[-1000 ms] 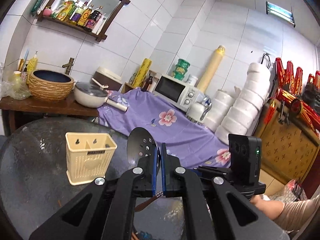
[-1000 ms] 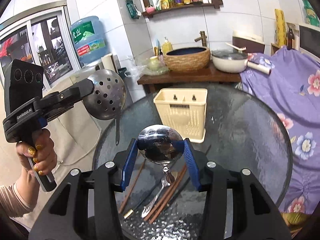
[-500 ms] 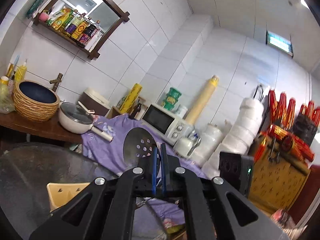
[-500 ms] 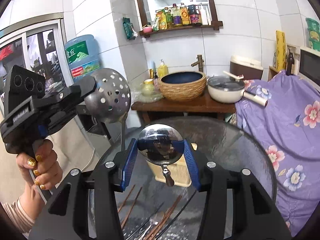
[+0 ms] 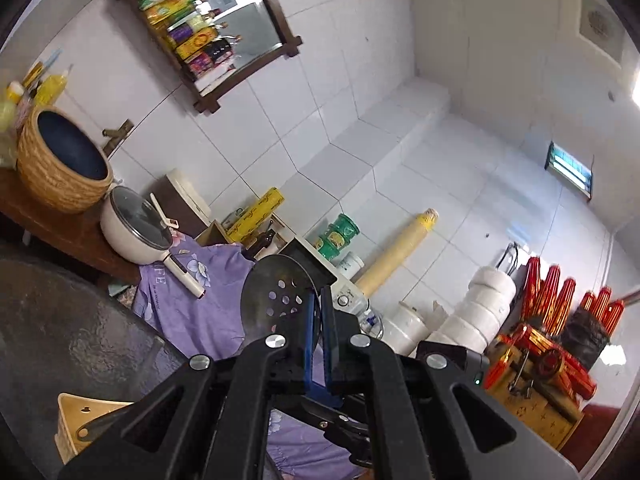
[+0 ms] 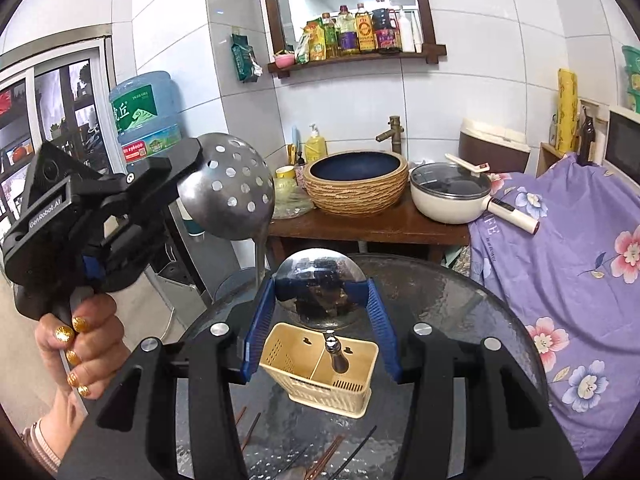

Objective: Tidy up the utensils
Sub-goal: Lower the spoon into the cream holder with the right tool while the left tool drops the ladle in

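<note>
Steel ladle (image 6: pixel 320 292) clamped in right gripper (image 6: pixel 320 334) mid-frame above cream utensil holder (image 6: pixel 320 372); left gripper (image 5: pixel 316 320) pinches skimmer (image 5: pixel 276 300).

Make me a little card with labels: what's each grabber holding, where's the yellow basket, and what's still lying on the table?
left gripper: shut on the rim of the slotted ladle, bowl up, handle hanging down
right gripper: shut on the round ladle, held above the basket
utensil basket: cream, two compartments, both look empty, standing on the glass table
still on table: chopsticks at the near edge
</note>
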Demonstrator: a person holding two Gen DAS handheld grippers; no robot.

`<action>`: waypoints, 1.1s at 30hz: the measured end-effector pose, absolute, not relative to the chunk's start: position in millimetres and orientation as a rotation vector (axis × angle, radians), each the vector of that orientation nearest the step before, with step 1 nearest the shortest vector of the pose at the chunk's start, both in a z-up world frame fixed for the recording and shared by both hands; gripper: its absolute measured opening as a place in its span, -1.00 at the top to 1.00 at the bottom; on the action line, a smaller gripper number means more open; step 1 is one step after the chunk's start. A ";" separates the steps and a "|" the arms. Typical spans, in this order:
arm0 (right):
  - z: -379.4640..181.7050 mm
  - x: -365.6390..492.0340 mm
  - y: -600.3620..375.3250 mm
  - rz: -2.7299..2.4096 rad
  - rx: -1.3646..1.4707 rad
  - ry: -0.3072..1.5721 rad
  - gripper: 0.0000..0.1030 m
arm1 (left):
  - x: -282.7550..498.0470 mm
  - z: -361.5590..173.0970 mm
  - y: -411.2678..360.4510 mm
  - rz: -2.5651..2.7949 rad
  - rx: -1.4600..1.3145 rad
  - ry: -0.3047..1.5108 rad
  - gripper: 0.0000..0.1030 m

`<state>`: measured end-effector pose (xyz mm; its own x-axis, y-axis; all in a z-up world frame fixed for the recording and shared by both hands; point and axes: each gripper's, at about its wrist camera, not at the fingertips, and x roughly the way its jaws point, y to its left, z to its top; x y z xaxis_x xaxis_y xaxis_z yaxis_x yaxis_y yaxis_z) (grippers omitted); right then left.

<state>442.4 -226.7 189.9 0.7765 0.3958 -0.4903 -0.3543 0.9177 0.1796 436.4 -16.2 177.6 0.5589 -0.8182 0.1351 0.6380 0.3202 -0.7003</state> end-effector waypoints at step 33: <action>64.6 481.6 -206.6 0.345 0.001 0.670 -0.36 | 439.2 85.8 -3.2 -0.628 -0.410 0.505 0.03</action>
